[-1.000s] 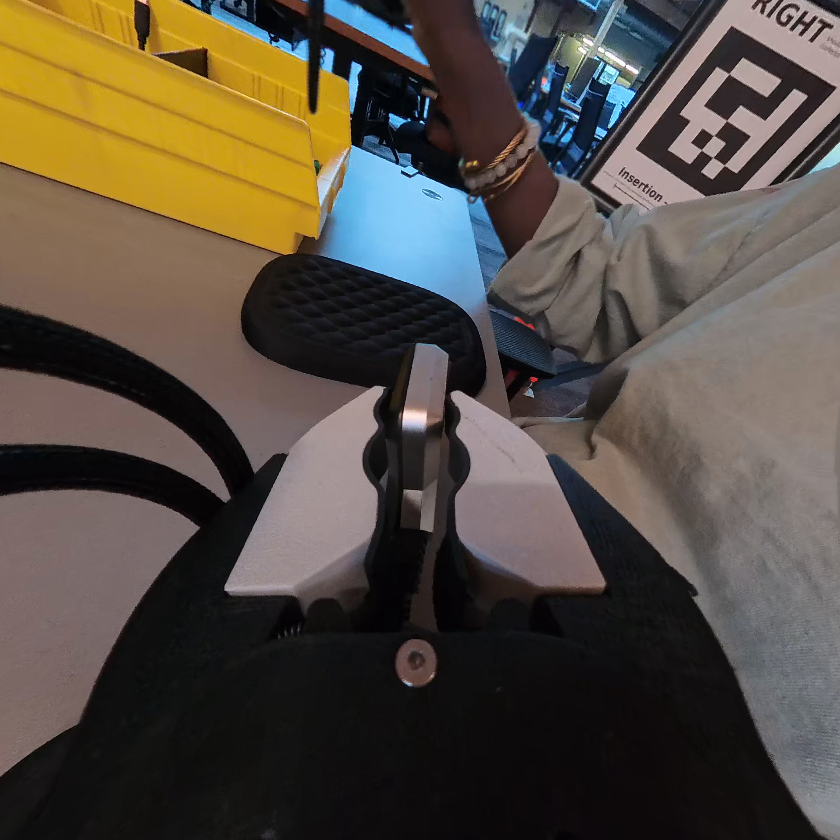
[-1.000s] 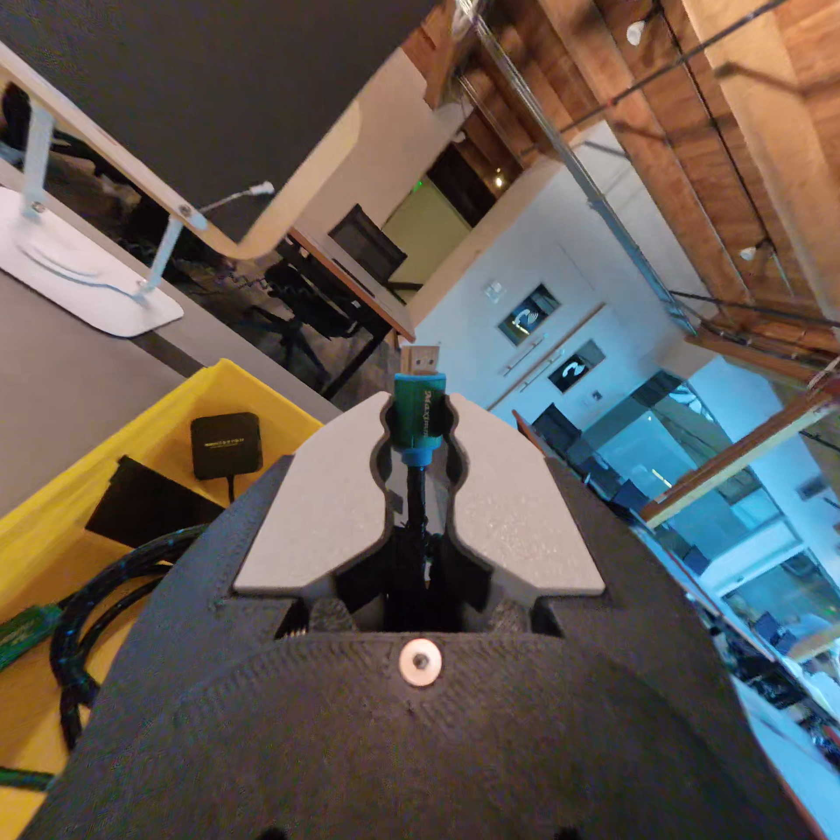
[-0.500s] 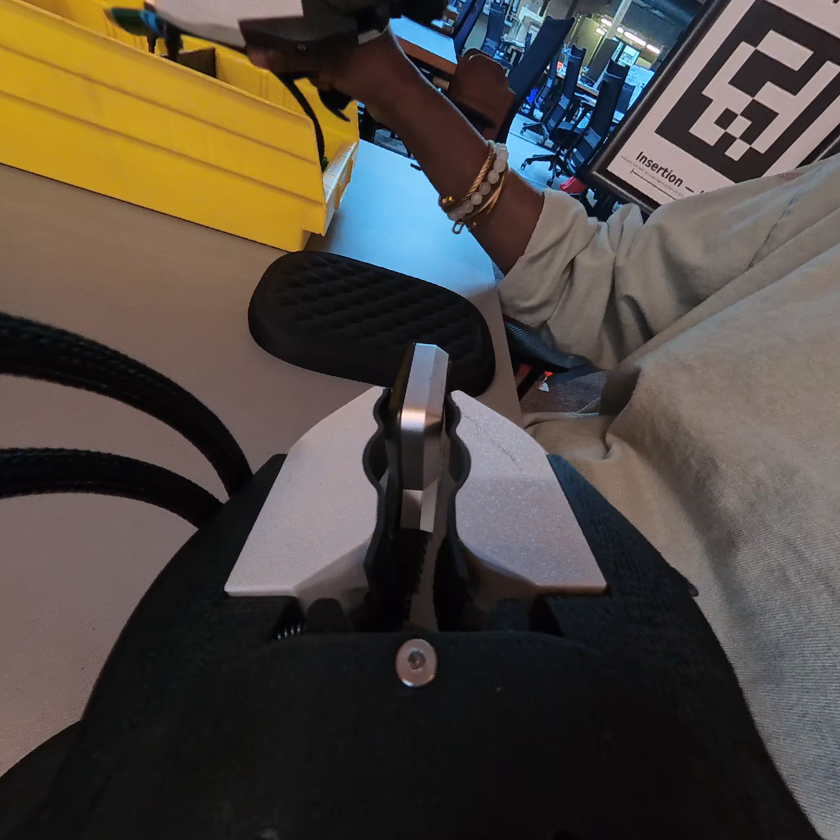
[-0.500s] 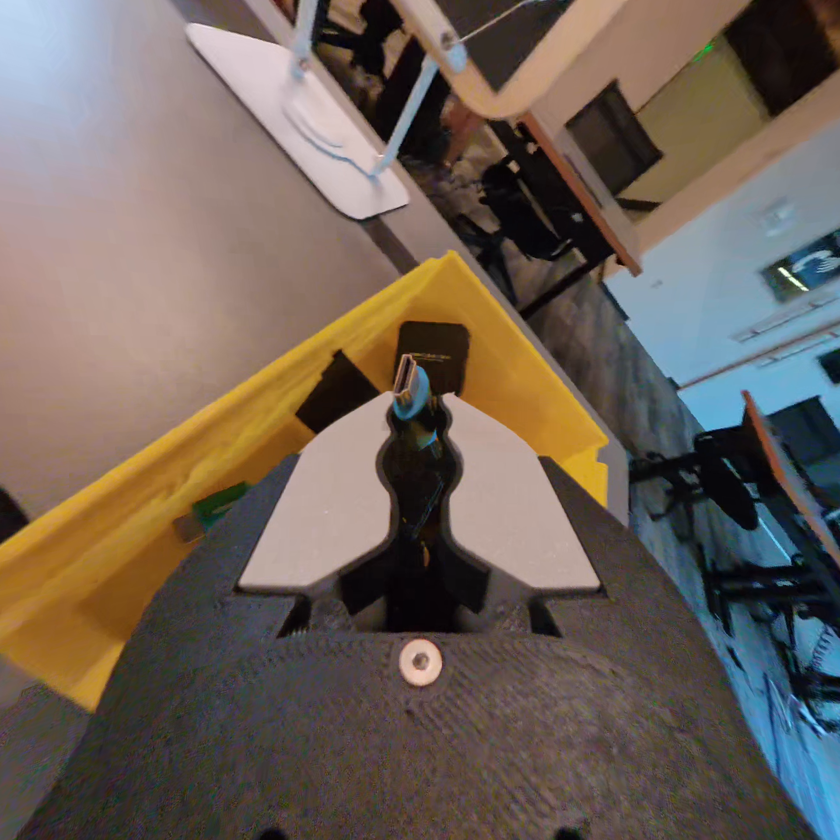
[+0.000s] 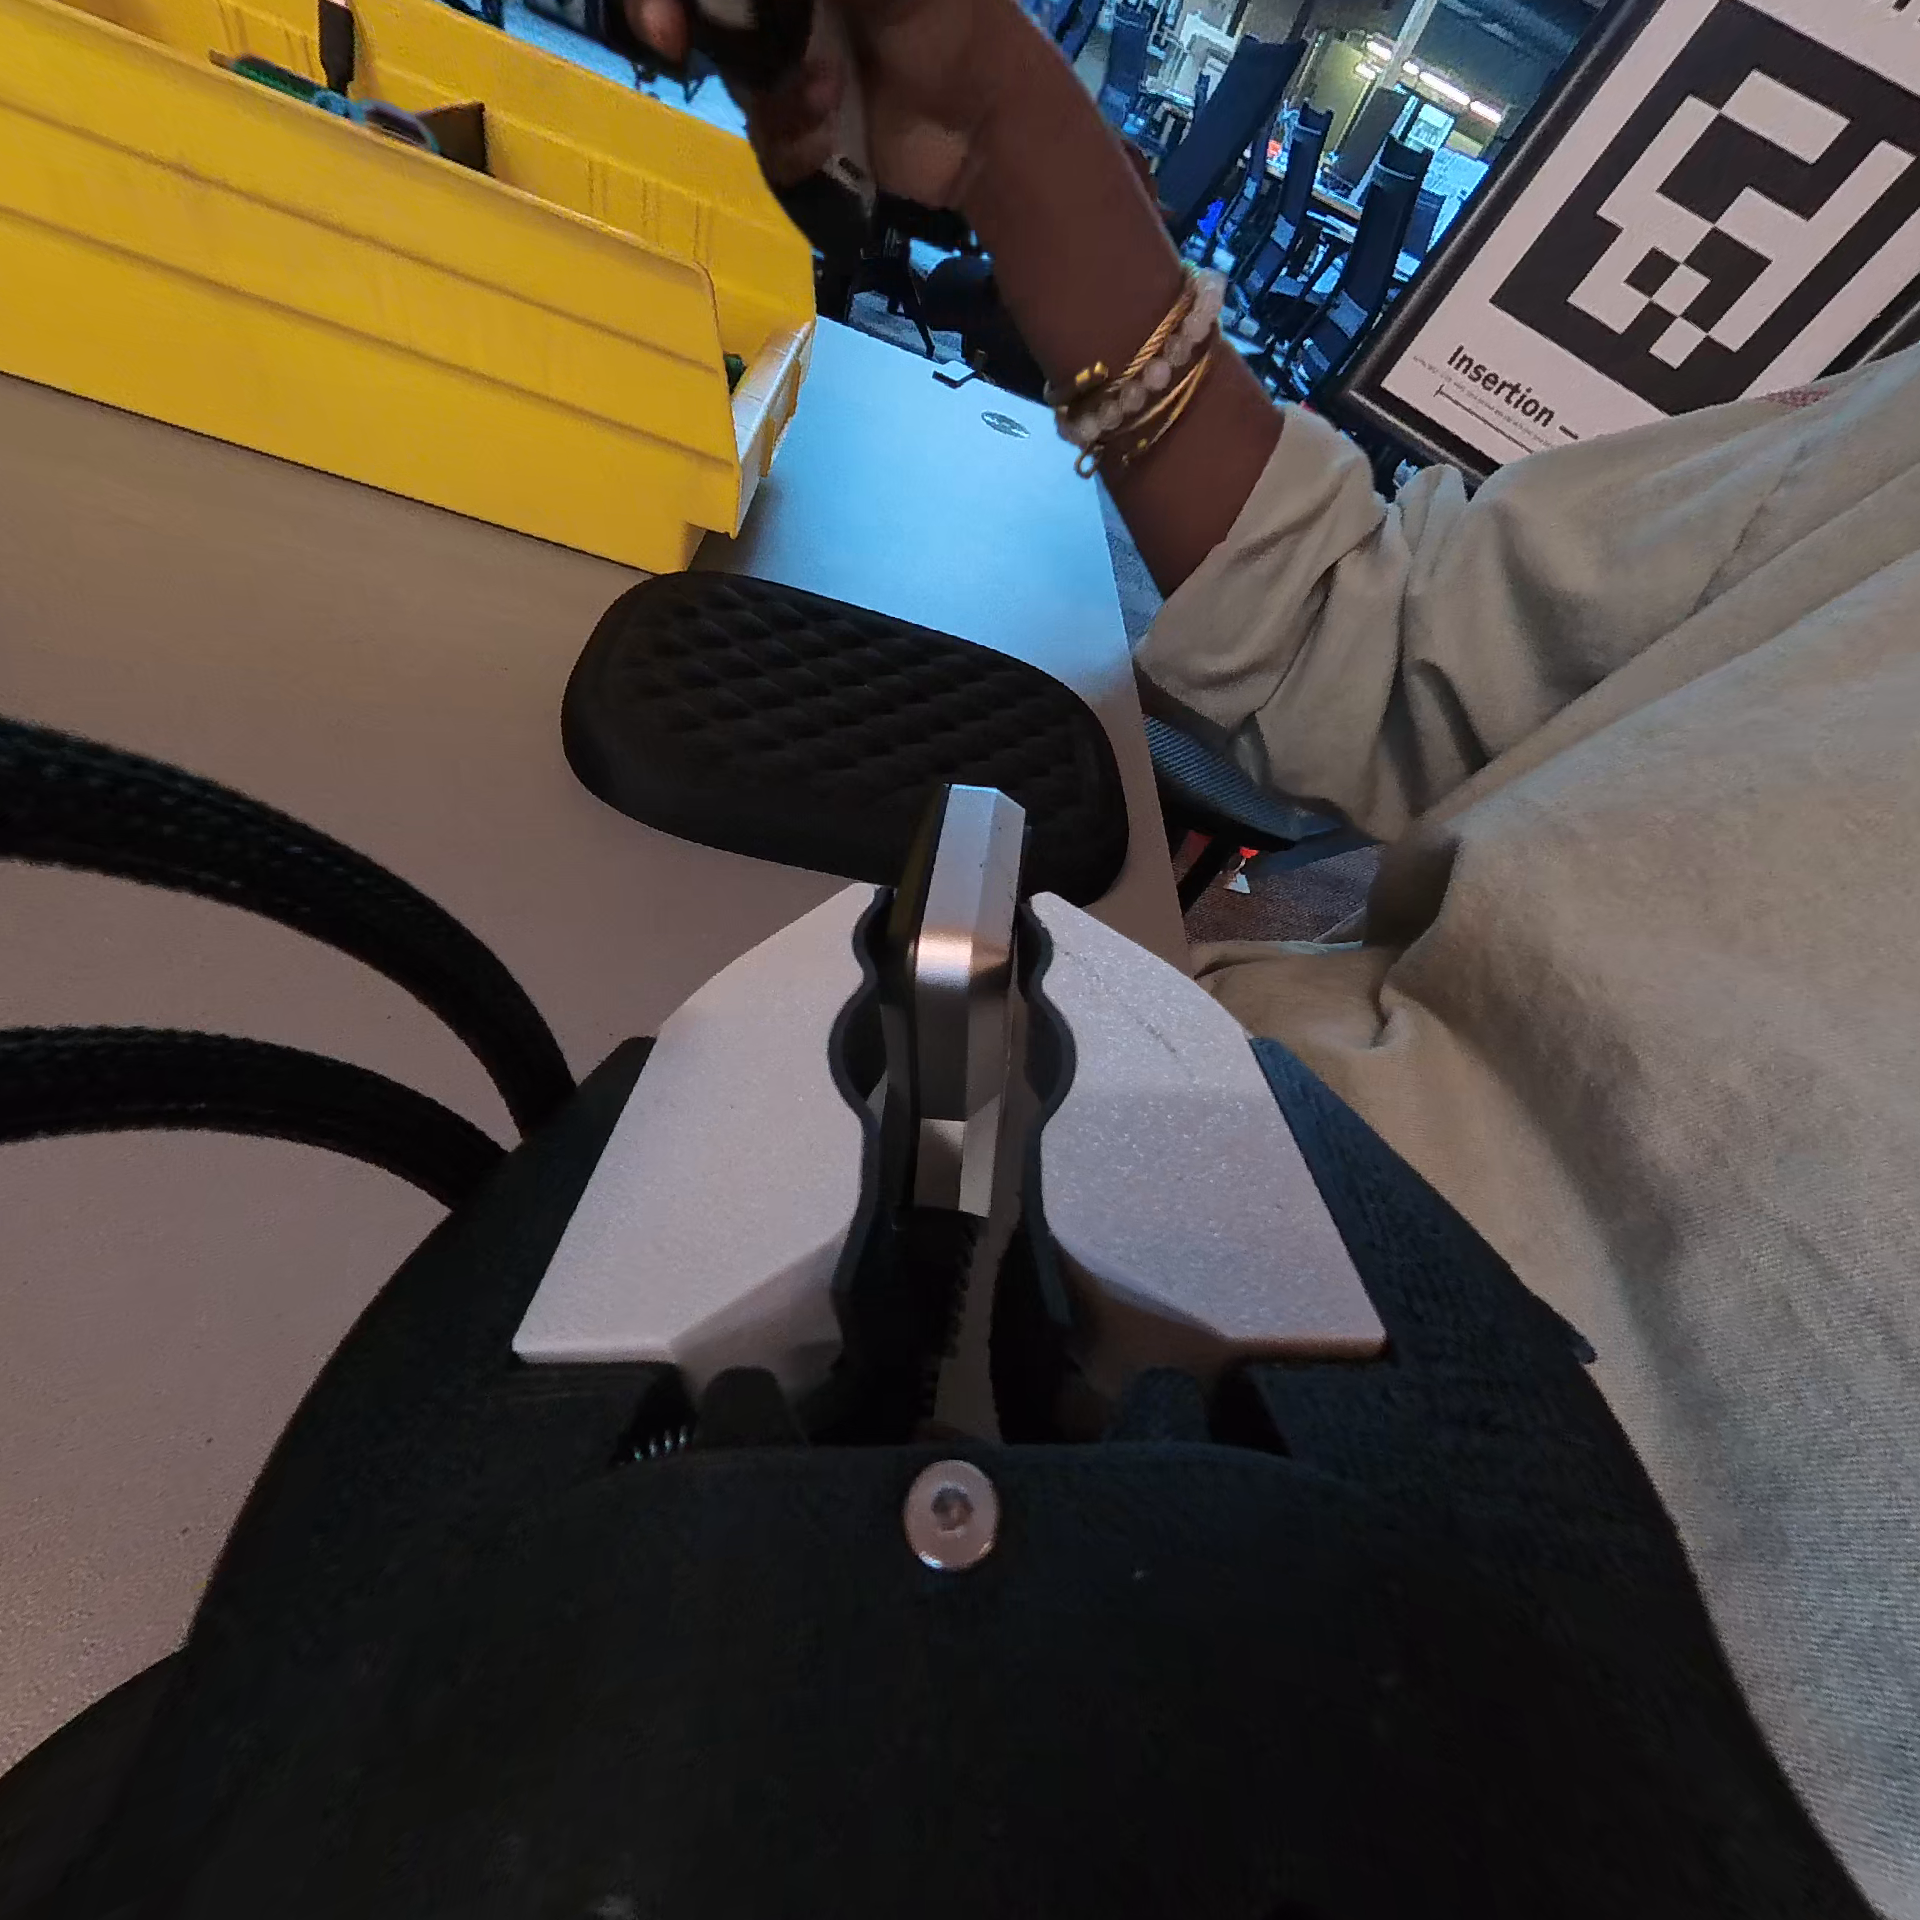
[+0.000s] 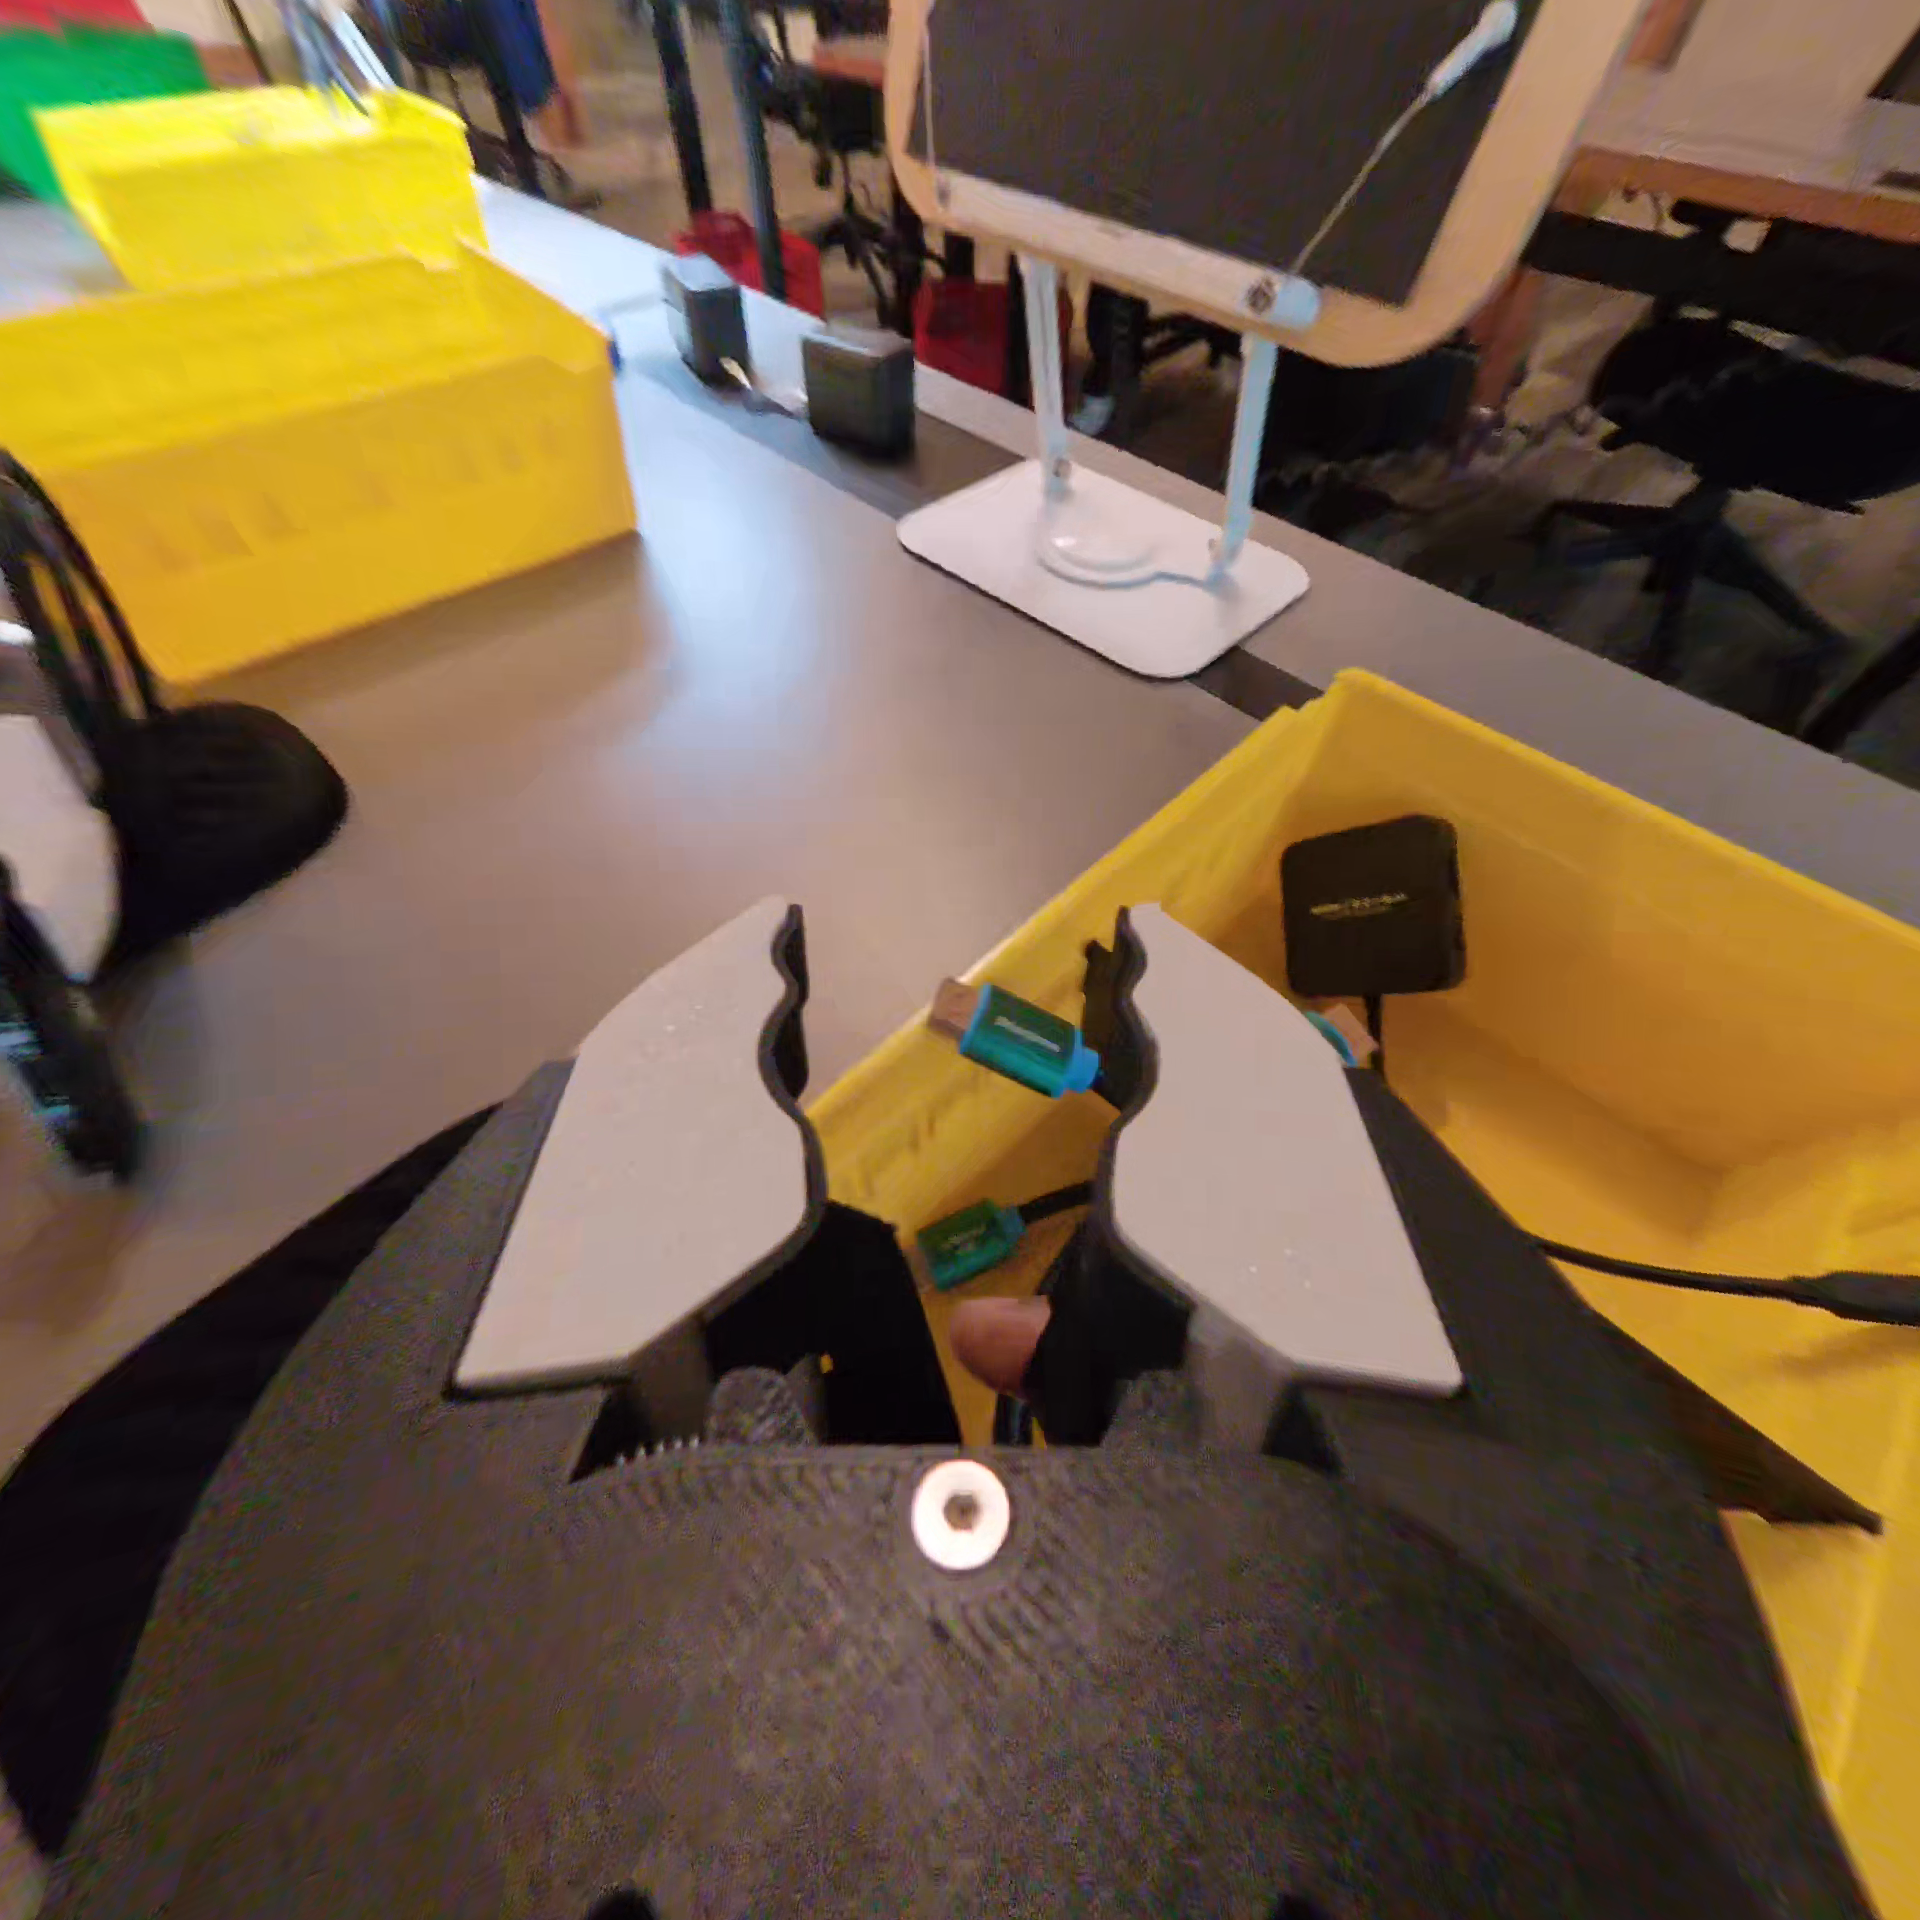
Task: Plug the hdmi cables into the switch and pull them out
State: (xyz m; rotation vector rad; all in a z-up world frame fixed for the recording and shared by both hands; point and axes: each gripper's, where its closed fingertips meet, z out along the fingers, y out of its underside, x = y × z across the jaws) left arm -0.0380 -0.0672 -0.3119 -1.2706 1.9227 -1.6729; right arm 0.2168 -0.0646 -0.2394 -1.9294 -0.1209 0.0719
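Right fingers (image 6: 961, 1023) apart over blue-tipped HDMI plug (image 6: 1013, 1037), metal end up-left; left fingers (image 5: 954, 940) clamping silver switch (image 5: 961, 997) edge-on.

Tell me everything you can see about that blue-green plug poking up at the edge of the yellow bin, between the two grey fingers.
The HDMI plug has a teal body with a lighter blue collar and a bare metal tip. It lies tilted over the near wall of the yellow bin, tip pointing up and left toward the table. Its dark cable runs off behind a grey finger of the right claw, which stands open around it; whether it touches the plug I cannot tell.
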